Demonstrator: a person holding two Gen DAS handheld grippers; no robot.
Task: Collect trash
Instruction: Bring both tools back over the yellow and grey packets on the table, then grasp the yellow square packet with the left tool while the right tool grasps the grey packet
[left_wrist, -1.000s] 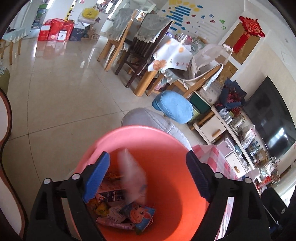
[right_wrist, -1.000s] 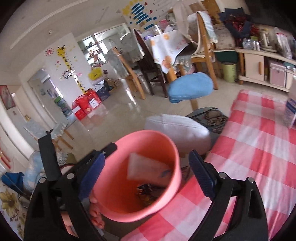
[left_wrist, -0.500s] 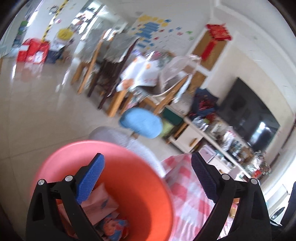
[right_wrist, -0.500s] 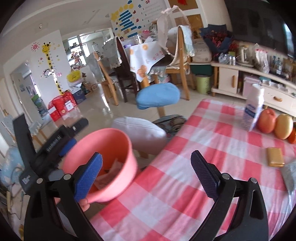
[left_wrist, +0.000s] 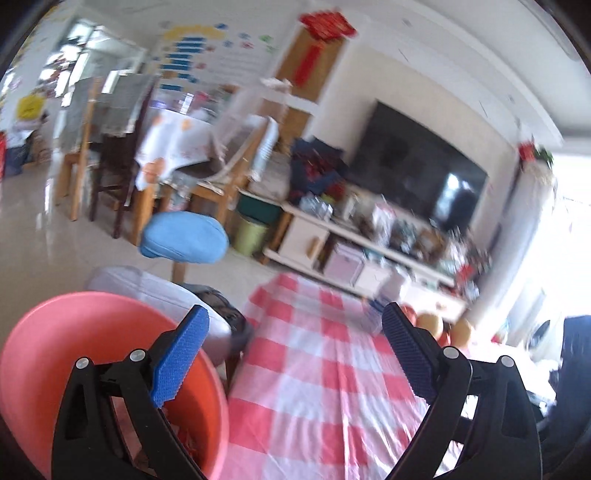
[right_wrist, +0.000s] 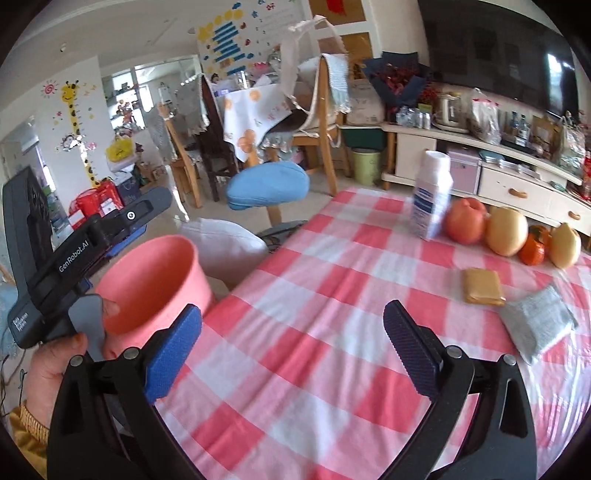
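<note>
On the checked tablecloth (right_wrist: 280, 417), seen only from the right wrist: found a tan packet (right_wrist: 482, 286) and a grey packet (right_wrist: 537, 325) lying flat, near each other but apart, beyond the right gripper (right_wrist: 293, 312). Behind them, found a white carton (right_wrist: 432, 195) standing upright just beside a row of fruit (right_wrist: 506, 230). Saw there too a hand (right_wrist: 51, 373) gripping the left gripper (left_wrist: 295, 314) beside the pink bin (right_wrist: 155, 273).

From the left wrist, blurred: made out none of the packets, only a smear of fruit at the cloth's far end, with the bin close at lower left, off the table's edge.

Held both grippers with jaws spread wide, just widened further, nothing between either pair.

Inside the bin: showed bare pink wall in the right view; glimpsed only a scrap of colour low behind the left finger (left_wrist: 181, 354), too hidden to name. By the cabinet, on the floor, stood a green bin (right_wrist: 365, 164), contents out of sight.
</note>
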